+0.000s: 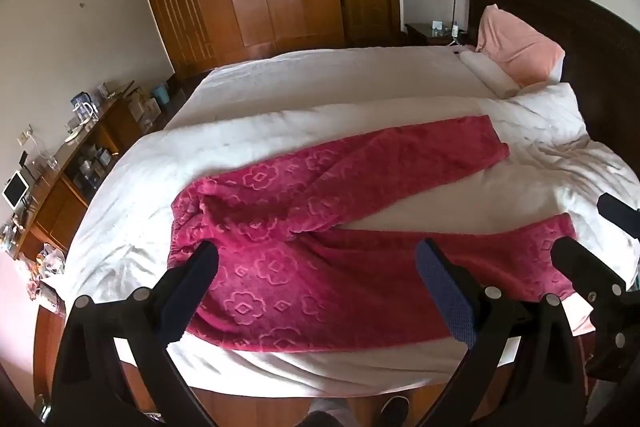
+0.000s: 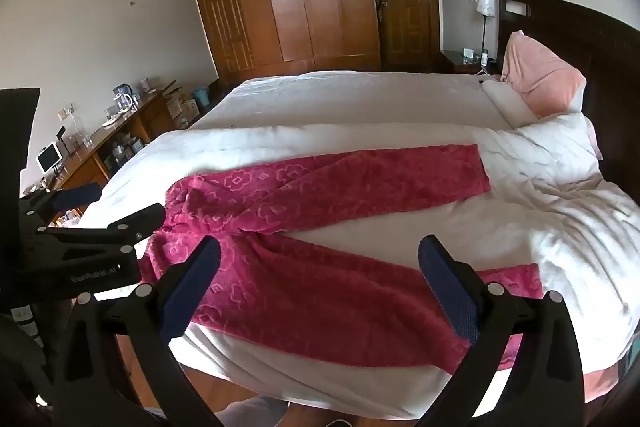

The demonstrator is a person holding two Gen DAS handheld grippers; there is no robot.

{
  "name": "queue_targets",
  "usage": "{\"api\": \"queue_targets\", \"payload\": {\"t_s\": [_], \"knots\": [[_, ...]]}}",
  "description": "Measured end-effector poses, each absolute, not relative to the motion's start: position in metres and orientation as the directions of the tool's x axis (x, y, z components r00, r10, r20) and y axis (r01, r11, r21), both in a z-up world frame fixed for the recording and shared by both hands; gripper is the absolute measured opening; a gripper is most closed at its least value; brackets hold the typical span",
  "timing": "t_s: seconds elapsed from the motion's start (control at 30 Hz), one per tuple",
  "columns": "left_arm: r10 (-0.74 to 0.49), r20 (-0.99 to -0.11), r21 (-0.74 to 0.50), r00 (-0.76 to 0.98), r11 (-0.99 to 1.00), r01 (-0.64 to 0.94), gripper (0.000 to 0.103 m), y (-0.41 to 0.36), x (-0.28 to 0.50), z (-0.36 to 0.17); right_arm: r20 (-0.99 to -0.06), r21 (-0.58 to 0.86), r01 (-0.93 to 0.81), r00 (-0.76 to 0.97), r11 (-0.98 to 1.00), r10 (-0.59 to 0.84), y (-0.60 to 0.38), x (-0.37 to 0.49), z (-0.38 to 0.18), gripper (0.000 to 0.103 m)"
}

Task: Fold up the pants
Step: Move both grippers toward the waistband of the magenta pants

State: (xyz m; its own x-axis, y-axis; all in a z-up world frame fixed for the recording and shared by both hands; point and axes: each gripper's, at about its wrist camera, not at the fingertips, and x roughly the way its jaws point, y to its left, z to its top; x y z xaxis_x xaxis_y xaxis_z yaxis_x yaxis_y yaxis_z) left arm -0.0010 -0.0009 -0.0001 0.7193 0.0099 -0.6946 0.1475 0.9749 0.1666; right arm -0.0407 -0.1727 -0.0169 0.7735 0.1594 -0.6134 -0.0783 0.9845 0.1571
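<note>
Evidently folding hasn't begun: pants (image 1: 304, 227) lie spread on the bed (image 1: 280, 99), both tools, left (image 1: 316, 259) and right (image 2: 320, 259), gaping empty above; next, grip one leg.

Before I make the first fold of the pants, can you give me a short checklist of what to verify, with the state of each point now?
1. pants lie spread on the bed, legs apart: ok.
2. left gripper open, holding nothing: ok.
3. right gripper open, holding nothing: ok.
4. Either gripper already on the cloth: not ok, both appear to hover above it.
5. Near leg fully on the mattress: not ok, its edge reaches the bed's side.
6. Far leg's cuff flat: ok.
</note>
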Motion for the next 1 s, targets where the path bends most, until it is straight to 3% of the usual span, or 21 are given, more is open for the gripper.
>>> {"api": "queue_targets", "payload": {"t_s": [1.0], "knots": [[0.013, -0.753, 0.133, 0.658, 0.982, 0.133, 0.098, 0.004, 0.02, -0.025, -0.654, 0.166, -0.041, 0.743, 0.985, 0.141, -0.178, -0.018, -0.029, 0.1]]}}
